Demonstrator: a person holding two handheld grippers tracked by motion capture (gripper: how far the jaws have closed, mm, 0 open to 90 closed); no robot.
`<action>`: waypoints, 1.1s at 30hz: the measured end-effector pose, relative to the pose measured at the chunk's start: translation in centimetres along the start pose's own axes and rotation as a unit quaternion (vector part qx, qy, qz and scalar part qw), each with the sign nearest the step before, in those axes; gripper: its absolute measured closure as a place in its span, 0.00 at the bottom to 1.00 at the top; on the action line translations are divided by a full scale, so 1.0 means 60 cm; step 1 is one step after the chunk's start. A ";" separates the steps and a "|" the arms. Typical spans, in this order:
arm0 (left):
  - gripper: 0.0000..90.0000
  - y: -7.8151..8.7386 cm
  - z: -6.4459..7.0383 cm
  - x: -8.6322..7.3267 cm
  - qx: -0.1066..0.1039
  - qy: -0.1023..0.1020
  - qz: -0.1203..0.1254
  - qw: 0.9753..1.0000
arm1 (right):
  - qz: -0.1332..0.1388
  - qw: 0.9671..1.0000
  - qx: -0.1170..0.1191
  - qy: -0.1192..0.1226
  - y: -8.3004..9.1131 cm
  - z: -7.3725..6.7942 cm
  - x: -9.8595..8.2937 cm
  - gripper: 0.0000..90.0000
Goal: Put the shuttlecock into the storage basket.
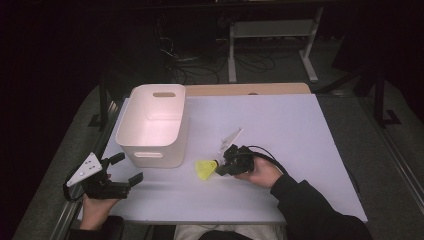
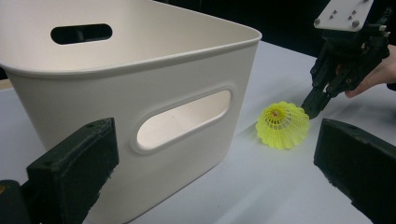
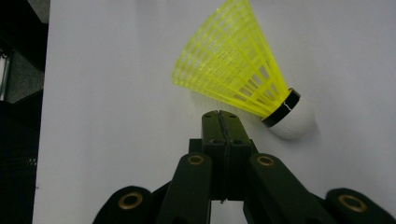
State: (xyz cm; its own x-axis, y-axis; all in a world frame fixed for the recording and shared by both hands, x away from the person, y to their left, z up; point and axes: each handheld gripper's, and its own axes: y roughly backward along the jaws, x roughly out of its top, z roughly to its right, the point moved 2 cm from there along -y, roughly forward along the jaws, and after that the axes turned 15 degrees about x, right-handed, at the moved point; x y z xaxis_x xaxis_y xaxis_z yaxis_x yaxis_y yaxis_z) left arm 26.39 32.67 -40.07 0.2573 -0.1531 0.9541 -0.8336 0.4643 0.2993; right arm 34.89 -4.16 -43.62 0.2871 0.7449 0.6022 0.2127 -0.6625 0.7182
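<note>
A yellow plastic shuttlecock (image 1: 205, 169) with a white cork lies on its side on the white table top (image 1: 285, 130), just right of a white handled bin (image 1: 131, 120). My right gripper (image 1: 219, 171) is shut with nothing between its jaws, its tip touching or nearly touching the shuttlecock. In the right gripper view the closed tips (image 3: 219, 117) sit just below the yellow skirt (image 3: 233, 70), beside the cork. My left gripper (image 1: 127, 169) stands open near the bin's front left corner. Its view shows the bin (image 2: 140, 60), the shuttlecock (image 2: 282, 125) and the right gripper (image 2: 314, 108).
The bin is empty and stands at the table's left side. A strip of wood (image 1: 245, 89) shows at the table's far edge. Beyond it are a dark floor, cables and a grey frame (image 1: 272, 30). The right half of the table is bare white.
</note>
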 end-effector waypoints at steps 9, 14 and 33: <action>0.00 0.000 0.000 0.000 0.001 0.002 0.000 1.000 | -0.015 1.000 0.012 0.007 -0.026 0.000 0.010 0.98; 0.00 0.000 0.000 0.000 0.001 0.001 0.001 1.000 | -0.019 1.000 0.014 0.010 -0.036 0.003 0.016 0.98; 0.00 0.001 -0.001 0.000 0.001 0.001 0.003 1.000 | 0.004 1.000 0.005 0.004 -0.051 0.022 0.037 0.98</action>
State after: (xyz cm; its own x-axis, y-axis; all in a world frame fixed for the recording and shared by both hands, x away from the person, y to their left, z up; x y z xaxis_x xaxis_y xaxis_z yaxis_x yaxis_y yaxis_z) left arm 26.38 32.71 -40.03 0.2527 -0.1477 0.9562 -0.8362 0.4638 0.2926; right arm 36.13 -0.59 -44.92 0.2812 0.7397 0.6114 0.2204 -0.6698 0.7090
